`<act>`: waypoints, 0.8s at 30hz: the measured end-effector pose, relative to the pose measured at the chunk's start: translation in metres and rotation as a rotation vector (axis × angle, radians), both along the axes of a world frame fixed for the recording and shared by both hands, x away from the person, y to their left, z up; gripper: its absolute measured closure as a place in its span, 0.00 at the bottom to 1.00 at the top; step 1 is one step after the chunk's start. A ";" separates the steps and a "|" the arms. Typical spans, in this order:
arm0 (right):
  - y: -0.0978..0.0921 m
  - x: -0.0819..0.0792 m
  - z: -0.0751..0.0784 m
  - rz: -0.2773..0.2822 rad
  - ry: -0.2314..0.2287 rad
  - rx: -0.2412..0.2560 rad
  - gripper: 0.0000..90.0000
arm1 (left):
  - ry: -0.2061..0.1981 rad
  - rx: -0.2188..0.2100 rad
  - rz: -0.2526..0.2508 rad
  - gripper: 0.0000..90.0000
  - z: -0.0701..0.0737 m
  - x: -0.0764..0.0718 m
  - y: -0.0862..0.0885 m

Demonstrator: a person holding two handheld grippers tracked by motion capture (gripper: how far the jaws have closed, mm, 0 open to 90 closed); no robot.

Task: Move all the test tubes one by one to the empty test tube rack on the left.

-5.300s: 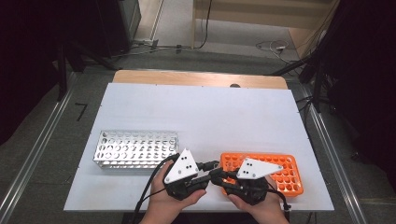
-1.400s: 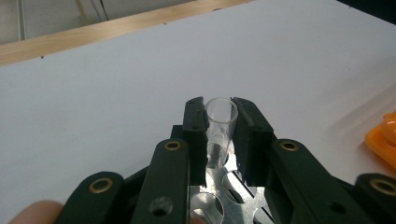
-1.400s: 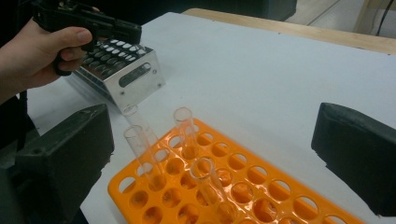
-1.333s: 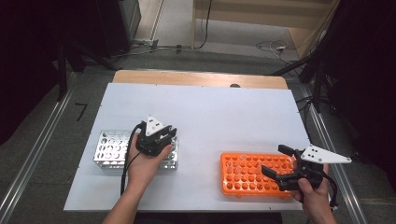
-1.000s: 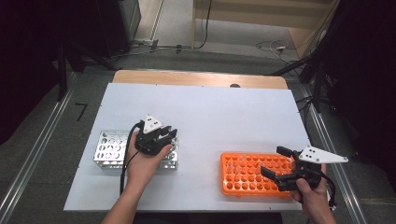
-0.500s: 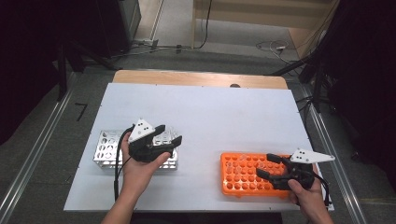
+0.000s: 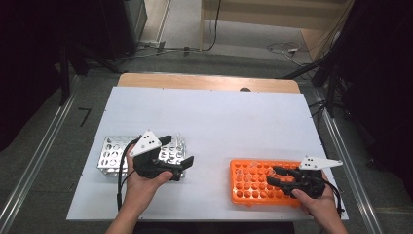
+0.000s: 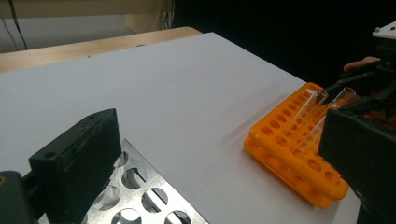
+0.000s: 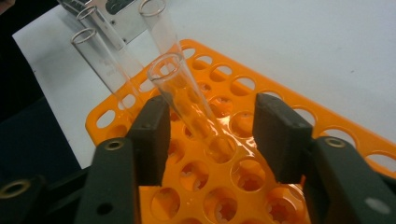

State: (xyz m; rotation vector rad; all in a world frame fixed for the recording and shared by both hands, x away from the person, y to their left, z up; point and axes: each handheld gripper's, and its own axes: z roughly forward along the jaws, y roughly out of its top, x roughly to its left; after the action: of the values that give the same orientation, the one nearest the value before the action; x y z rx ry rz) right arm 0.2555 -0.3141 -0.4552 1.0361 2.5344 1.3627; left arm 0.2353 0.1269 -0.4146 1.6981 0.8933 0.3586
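Note:
My right gripper reaches left over the orange tube rack at the table's front right. In the right gripper view it stands open, with one clear glass tube standing tilted in the rack between its jaws and a gap on the right side. Three more tubes stand behind it. My left gripper hovers over the right end of the metal rack. Its jaws stand open and empty above the perforated metal.
The white table top stretches bare behind both racks, with a wooden strip at its far edge. In the left gripper view the orange rack lies ahead to the right, with tubes leaning in it. Cables lie on the floor beyond.
The right gripper has slid left from the orange rack's right edge until its jaws flank a tube. The left gripper has tipped from pointing down and swung right over the metal rack's end.

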 end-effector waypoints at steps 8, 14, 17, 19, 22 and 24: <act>0.006 -0.002 -0.002 -0.008 -0.010 -0.071 0.65 | 0.006 0.013 -0.005 0.00 0.001 -0.001 -0.002; 0.010 -0.003 -0.003 -0.011 -0.025 -0.119 0.68 | 0.010 0.013 0.000 0.00 0.000 0.000 -0.002; 0.011 -0.004 -0.005 -0.008 -0.037 -0.143 0.69 | 0.012 0.012 0.003 0.00 0.001 -0.001 -0.001; 0.012 -0.004 -0.005 -0.009 -0.043 -0.148 0.70 | 0.009 0.013 -0.001 0.00 0.001 -0.001 -0.002; 0.012 -0.004 -0.005 -0.006 -0.057 -0.160 0.72 | 0.010 0.013 -0.004 0.00 0.002 -0.002 -0.002; 0.013 -0.004 -0.005 -0.007 -0.065 -0.166 0.75 | 0.009 0.013 -0.006 0.00 0.002 -0.002 -0.003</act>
State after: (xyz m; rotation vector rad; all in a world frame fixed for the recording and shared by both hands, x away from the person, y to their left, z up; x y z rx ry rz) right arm 0.2512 -0.3009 -0.4604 0.9534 2.5430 1.1410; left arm 0.2334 0.1242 -0.4126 1.7156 0.8941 0.3535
